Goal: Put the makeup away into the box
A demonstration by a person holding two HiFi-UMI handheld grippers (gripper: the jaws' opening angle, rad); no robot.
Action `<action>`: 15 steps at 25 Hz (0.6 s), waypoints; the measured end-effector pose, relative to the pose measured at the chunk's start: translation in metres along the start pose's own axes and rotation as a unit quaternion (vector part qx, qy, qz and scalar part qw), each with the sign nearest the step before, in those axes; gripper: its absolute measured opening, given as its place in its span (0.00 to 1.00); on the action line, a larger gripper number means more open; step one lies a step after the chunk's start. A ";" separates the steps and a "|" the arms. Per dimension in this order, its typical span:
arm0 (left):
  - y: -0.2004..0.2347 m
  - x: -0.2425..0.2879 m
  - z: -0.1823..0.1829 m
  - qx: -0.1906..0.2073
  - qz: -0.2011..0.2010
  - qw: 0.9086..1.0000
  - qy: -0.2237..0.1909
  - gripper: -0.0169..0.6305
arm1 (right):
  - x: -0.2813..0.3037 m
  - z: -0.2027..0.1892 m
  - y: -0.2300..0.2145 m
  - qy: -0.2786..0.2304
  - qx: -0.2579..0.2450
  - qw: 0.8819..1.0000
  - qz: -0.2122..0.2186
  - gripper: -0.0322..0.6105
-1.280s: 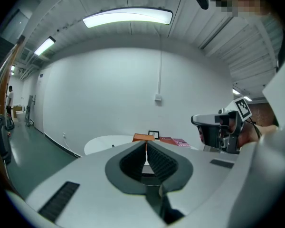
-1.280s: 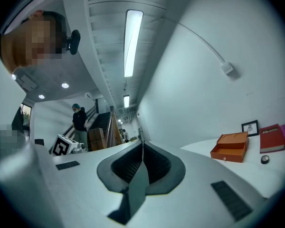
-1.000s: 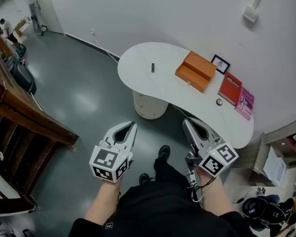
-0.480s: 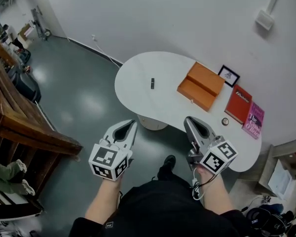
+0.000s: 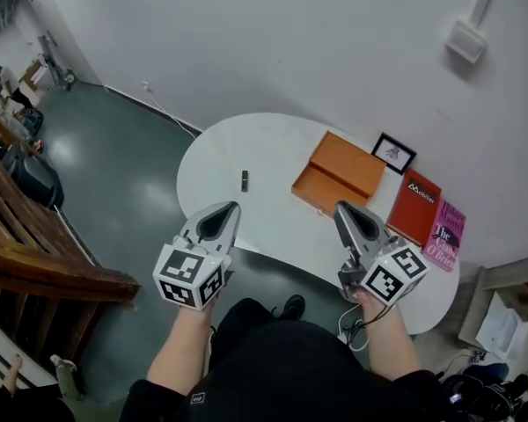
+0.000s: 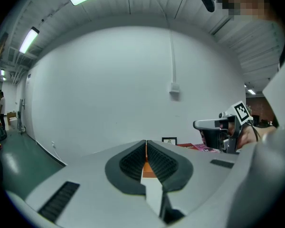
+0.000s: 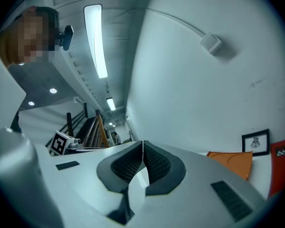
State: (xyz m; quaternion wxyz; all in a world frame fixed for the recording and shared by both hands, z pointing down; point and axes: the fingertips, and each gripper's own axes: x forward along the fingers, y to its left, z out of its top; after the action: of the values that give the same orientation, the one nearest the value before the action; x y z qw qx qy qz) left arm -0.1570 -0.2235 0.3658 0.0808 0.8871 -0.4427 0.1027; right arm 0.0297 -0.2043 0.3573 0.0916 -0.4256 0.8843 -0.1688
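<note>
An orange box (image 5: 340, 173) lies open on the white table (image 5: 268, 222), its lid folded back toward the wall. A small dark makeup stick (image 5: 245, 180) lies on the table left of the box. My left gripper (image 5: 225, 207) hovers at the table's near edge, below the stick, shut and holding nothing. My right gripper (image 5: 344, 207) is shut and empty too, just in front of the box. A sliver of the orange box (image 6: 146, 167) shows between the left jaws, and its orange edge (image 7: 232, 162) lies at the right in the right gripper view.
A small black picture frame (image 5: 393, 153) leans on the wall behind the box. A red book (image 5: 417, 207) and a pink book (image 5: 445, 235) lie to the right. A wooden railing (image 5: 35, 262) and grey floor (image 5: 106, 165) are at the left.
The person has walked toward the table. Both grippers, still shut, have come from over the floor to the table's near edge. The table and box appear closer.
</note>
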 end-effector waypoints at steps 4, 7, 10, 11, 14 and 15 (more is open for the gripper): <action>0.028 0.040 -0.001 -0.003 -0.001 1.000 0.011 0.05 | 0.011 0.008 -0.027 0.005 -0.020 0.999 -0.025 0.11; 0.050 0.068 0.001 -0.012 -0.005 1.000 0.007 0.05 | 0.027 0.016 -0.051 0.009 -0.041 0.998 -0.052 0.11; 0.073 0.096 0.002 -0.015 -0.008 1.000 0.003 0.05 | 0.044 0.026 -0.069 0.006 -0.046 0.996 -0.077 0.11; 0.081 0.106 0.000 -0.016 -0.008 1.000 0.005 0.05 | 0.050 0.027 -0.075 0.005 -0.045 0.995 -0.085 0.11; 0.105 0.131 -0.017 -0.009 -0.009 1.000 0.023 0.05 | 0.072 0.024 -0.087 0.005 -0.031 0.994 -0.107 0.11; 0.112 0.138 -0.026 -0.009 -0.011 0.999 0.030 0.05 | 0.079 0.020 -0.088 0.007 -0.026 0.993 -0.112 0.11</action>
State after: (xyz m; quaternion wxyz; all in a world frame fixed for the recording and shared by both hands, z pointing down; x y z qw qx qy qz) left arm -0.1691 -0.3904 0.4319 0.1032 0.8878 -0.4310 0.1245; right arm 0.0502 -0.3217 0.3704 0.0543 -0.5231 0.8357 -0.1580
